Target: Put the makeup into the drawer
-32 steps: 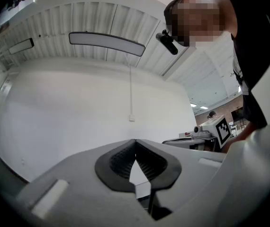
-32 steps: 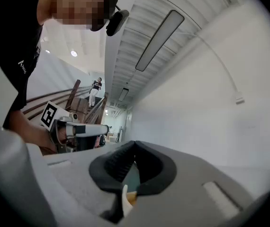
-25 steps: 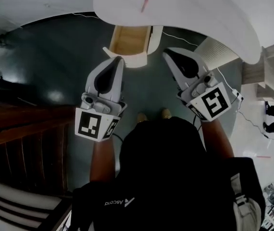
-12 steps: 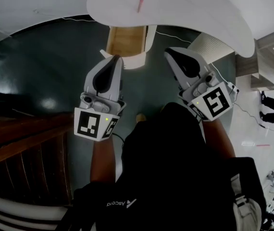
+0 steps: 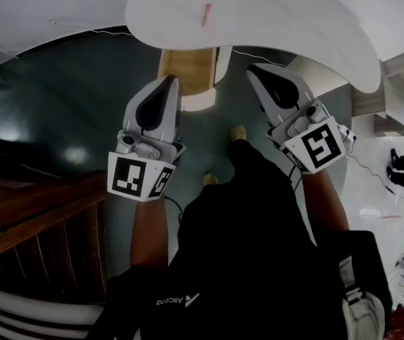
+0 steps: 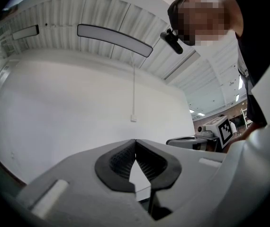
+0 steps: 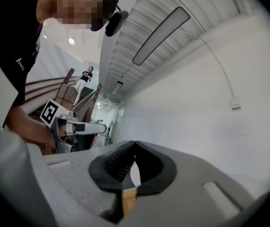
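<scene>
Ahead of both grippers, between their tips: open drawer (image 5: 188, 66), pink makeup (image 5: 206, 14) farther off.
Head view: left gripper (image 5: 169, 81) and right gripper (image 5: 254, 70) either side of the drawer's front, makeup beyond on the white table (image 5: 294, 20), well apart from both. Left gripper view: jaws pressed together, nothing between. Right gripper view: jaws together, empty, drawer glimpsed beneath the tips.

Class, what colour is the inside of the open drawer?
The drawer is light wood-brown inside; the head view shows it best.
</scene>
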`<state>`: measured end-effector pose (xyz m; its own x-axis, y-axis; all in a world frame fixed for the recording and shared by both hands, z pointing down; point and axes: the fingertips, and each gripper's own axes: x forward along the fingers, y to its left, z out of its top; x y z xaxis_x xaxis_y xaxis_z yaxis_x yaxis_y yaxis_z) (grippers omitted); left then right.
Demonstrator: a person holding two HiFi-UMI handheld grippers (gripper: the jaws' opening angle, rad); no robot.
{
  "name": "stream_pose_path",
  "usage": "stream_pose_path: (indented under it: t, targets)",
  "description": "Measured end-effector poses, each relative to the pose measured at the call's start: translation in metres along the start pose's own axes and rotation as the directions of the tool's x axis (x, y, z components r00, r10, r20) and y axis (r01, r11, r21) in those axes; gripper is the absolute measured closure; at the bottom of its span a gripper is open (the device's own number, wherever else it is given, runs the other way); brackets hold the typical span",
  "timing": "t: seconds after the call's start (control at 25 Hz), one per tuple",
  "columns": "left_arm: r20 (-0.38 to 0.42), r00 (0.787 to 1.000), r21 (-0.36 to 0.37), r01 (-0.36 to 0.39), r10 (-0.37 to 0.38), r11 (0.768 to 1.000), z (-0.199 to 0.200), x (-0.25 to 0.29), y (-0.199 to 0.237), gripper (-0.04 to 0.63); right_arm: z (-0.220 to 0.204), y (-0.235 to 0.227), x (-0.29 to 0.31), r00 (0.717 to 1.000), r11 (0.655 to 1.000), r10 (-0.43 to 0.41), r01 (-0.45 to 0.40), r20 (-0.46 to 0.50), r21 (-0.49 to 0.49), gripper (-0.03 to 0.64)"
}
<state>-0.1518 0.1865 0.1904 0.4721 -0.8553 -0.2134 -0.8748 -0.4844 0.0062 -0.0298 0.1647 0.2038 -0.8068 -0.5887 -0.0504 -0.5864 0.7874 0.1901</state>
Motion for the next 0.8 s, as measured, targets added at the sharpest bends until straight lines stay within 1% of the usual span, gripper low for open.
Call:
stream_pose_path:
  t: [0.2,0.32,0.56,0.72,0.8]
  targets:
    - [-0.031,0.999,0.005,-0.038,0.038,0.999,-0.024,0.052,0.023,0.584,-0.017,-0.048,0.033,1.000,1.000,0.026,-0.026,0.008,0.012,0.614]
    - [-0.058,0.996,0.008,-0.062,0.062,0.998,-0.038,0.090,0.039,0.583,-0.030,-0.085,0.053,0.999,0.999,0.049,-0.049,0.006,0.017,0.614]
    - [-0.128,0.987,0.014,-0.094,0.095,0.995,-0.076,0.164,0.063,0.580,-0.058,-0.155,0.087,0.995,0.994,0.100,-0.100,0.003,0.035,0.614]
    - [-0.175,0.979,0.026,-0.106,0.109,0.994,-0.098,0.207,0.074,0.522,-0.074,-0.190,0.102,0.990,0.990,0.138,-0.138,-0.001,0.037,0.614]
    - [-0.206,0.972,0.035,-0.111,0.116,0.993,-0.108,0.224,0.077,0.506,-0.079,-0.200,0.106,0.987,0.986,0.162,-0.162,0.002,0.036,0.614]
